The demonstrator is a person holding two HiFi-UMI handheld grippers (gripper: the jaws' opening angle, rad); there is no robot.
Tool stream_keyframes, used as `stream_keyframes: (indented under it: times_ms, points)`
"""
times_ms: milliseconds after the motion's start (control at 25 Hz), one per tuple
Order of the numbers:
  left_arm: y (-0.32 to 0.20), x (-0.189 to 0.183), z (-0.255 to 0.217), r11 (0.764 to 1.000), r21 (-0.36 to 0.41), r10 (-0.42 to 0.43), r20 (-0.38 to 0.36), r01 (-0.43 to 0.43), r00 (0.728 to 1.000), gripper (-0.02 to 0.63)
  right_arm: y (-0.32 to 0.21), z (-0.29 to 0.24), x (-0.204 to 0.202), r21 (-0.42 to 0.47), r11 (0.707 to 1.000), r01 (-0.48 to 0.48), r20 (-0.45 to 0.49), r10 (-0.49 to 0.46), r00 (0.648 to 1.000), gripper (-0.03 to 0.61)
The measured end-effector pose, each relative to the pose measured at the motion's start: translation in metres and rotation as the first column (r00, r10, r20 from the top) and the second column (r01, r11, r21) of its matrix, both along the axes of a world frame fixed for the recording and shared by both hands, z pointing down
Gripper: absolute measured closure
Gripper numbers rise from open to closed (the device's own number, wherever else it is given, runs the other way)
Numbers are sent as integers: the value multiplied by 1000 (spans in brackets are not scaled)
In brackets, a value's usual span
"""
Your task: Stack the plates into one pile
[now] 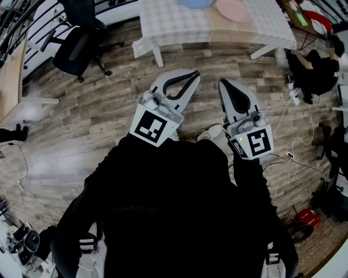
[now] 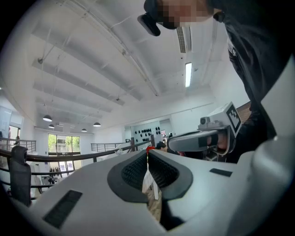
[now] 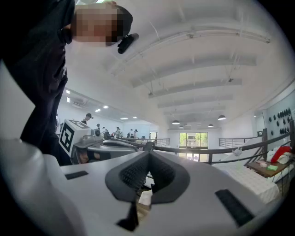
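One black swivel office chair stood on the wood-plank floor, well left of the left jaws and beyond them. Left gripper, white with black pads, was held close to the person's black-clad chest; its jaws were pressed together with nothing between them. One round pale-blue plate and one round pink plate lay side by side, unstacked, on the white table with checked cloth, well beyond both sets of jaw tips. Right gripper, just beside the left one, had its jaws closed and empty.
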State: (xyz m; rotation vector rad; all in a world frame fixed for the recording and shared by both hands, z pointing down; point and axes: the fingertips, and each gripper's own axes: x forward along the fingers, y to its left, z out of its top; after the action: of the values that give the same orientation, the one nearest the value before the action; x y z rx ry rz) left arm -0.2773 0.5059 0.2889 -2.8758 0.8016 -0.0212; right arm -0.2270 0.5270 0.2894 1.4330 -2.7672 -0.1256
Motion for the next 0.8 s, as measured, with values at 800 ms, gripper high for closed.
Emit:
stream_keyframes:
  times_ms: [800]
  points:
    - [2, -9, 7, 999, -18, -27, -8, 27, 1000, 592, 1, 7, -16, -18, 998, 54, 3, -54, 999, 581]
